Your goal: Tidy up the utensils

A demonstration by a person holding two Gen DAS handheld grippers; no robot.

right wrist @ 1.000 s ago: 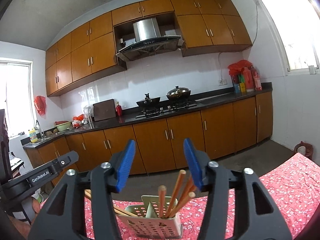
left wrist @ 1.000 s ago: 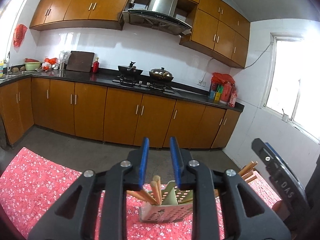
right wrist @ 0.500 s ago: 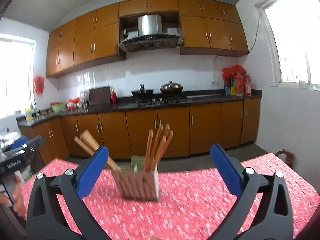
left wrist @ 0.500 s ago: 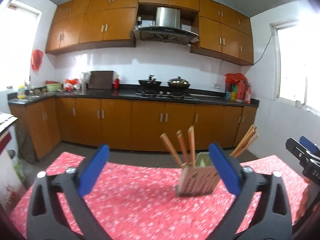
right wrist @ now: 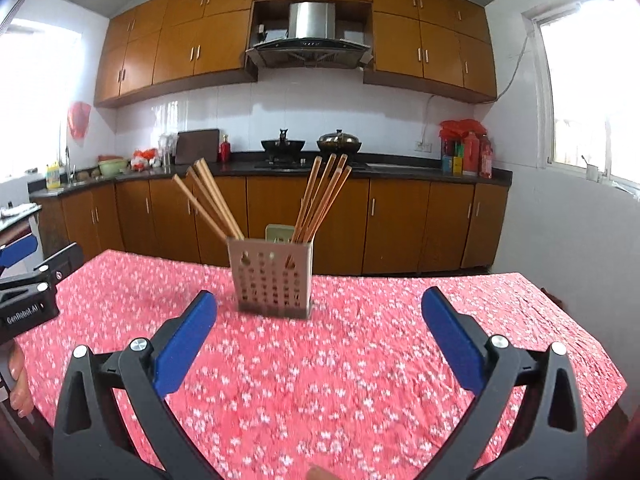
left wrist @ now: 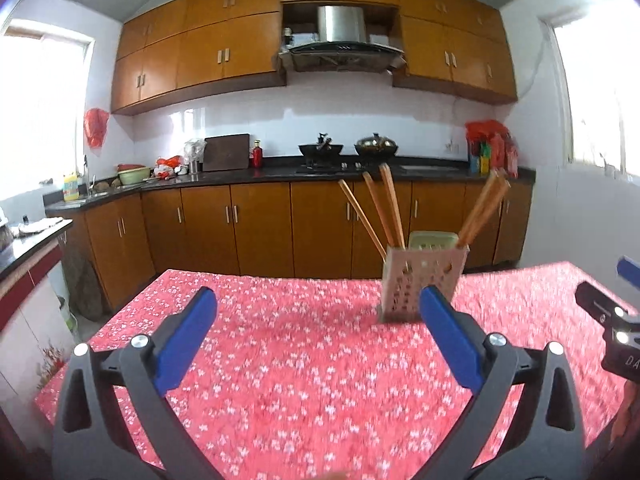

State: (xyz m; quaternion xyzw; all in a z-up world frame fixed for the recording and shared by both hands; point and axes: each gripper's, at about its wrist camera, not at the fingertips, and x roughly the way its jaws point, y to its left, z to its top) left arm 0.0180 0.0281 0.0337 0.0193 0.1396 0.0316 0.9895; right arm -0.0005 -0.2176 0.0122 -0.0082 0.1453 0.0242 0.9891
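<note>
Behind everything, a kitchen: a long run of brown cabinets (right wrist: 280,216) under a dark countertop along the far wall, more cabinets above, a steel range hood (right wrist: 310,36) in the middle, two pots (right wrist: 312,144) on the stove below it. Bright windows at far left and far right.

Nearer, a tabletop (right wrist: 360,380) covered in a red cloth with small white flowers, filling the lower half of both views.

On that cloth, toward the far edge, a pale perforated utensil holder (right wrist: 274,280), upright, standing alone. Inside it, wooden chopsticks (right wrist: 320,196) in two bunches: one leaning left, one leaning right, with a pale green piece between them at the rim. From the left wrist view, same holder (left wrist: 416,280) to the right of centre, partly behind the right blue pad.

Left tongs (left wrist: 320,344) released, blue pads spread wide, nothing between them, well short of the holder. Right tongs (right wrist: 320,344) likewise spread wide and empty, near side of the holder, not touching it.

At the left edge of the right wrist view, a hand (right wrist: 18,384) gripping the other tool.
</note>
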